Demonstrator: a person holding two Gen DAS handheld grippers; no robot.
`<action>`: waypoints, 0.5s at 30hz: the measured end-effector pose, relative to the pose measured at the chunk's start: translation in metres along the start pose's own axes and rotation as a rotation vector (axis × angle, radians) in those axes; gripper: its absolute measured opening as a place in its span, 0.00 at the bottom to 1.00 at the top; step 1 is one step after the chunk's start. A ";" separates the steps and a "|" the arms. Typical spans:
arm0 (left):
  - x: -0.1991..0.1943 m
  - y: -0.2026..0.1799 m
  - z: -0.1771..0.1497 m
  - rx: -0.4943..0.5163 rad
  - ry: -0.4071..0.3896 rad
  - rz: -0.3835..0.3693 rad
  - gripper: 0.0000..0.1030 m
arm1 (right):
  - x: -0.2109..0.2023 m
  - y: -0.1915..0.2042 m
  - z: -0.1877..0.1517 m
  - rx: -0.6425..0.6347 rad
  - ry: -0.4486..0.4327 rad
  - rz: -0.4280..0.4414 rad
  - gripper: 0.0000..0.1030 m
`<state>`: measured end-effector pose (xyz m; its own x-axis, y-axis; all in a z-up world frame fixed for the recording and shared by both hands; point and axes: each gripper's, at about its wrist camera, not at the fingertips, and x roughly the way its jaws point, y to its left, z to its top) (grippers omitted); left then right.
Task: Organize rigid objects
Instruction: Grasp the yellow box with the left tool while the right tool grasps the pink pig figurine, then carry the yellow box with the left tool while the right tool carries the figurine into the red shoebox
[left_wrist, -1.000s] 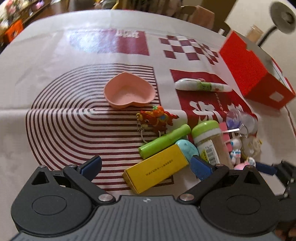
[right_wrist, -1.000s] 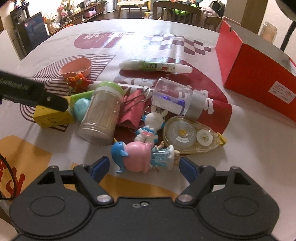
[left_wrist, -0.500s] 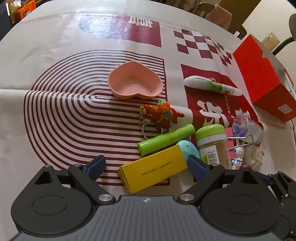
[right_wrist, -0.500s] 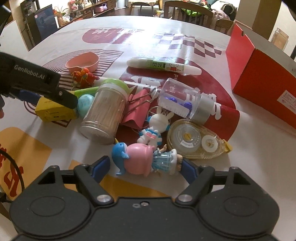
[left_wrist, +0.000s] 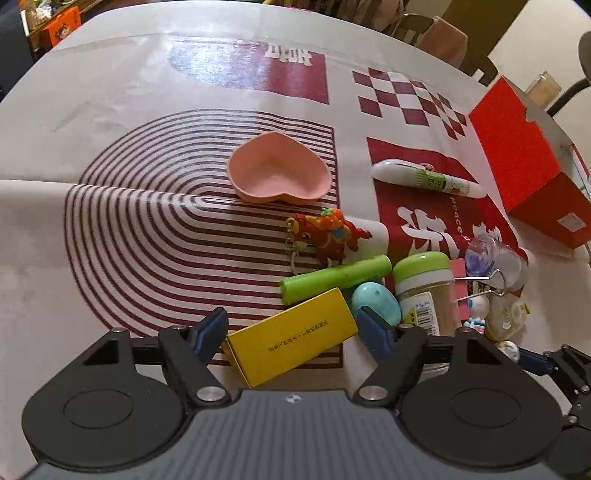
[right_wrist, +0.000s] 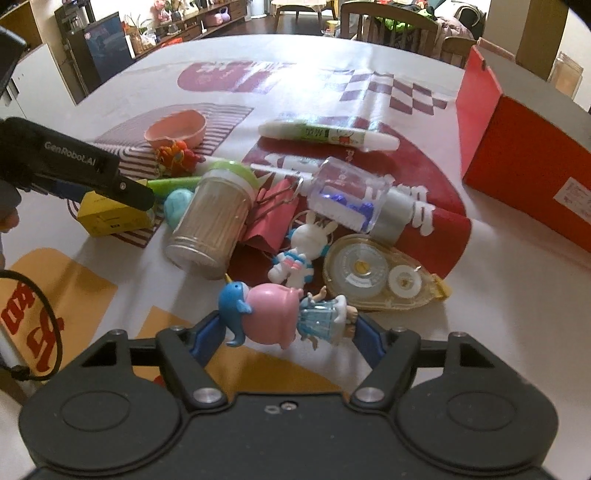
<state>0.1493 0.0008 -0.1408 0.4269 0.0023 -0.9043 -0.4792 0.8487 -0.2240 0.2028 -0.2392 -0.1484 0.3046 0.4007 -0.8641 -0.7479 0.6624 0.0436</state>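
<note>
Gripping step in hand, both sides at once. Left gripper closing in around the yellow box, jaws having just been narrowing, box between them; pads near its ends but contact not clear, so not yet clamped. Right gripper doing the same on the pink-and-blue figurine, jaws just been closing, pads at the whale head and the feet end, looking close to touching, firm pinch not confirmed.

Sitting near the table's near edge: both targets, at the front of the pile. Lying behind: green tube, teal egg-shaped item, toothpick jar, rabbit figure, tape dispenser, clear bottle. Red carton standing open toward the table's far right edge, likely the drop spot. Pink heart dish sitting apart, mid-table.

Next, judging: finishing the squeeze, lifting straight up clear of neighbours, carrying toward the carton. Risk: the rounded figurine slipping out.
</note>
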 end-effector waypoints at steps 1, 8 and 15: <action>-0.002 0.001 0.001 -0.006 -0.004 -0.002 0.74 | -0.004 -0.002 0.001 0.000 -0.011 -0.002 0.72; -0.025 0.001 0.013 -0.011 -0.094 0.005 0.74 | -0.034 -0.027 0.016 0.034 -0.100 -0.026 0.72; -0.046 -0.030 0.043 0.073 -0.181 -0.027 0.74 | -0.066 -0.069 0.050 0.047 -0.217 -0.101 0.72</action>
<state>0.1766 -0.0019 -0.0766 0.5727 0.0683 -0.8169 -0.4114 0.8859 -0.2144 0.2641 -0.2799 -0.0696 0.4995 0.4542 -0.7377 -0.6806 0.7326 -0.0097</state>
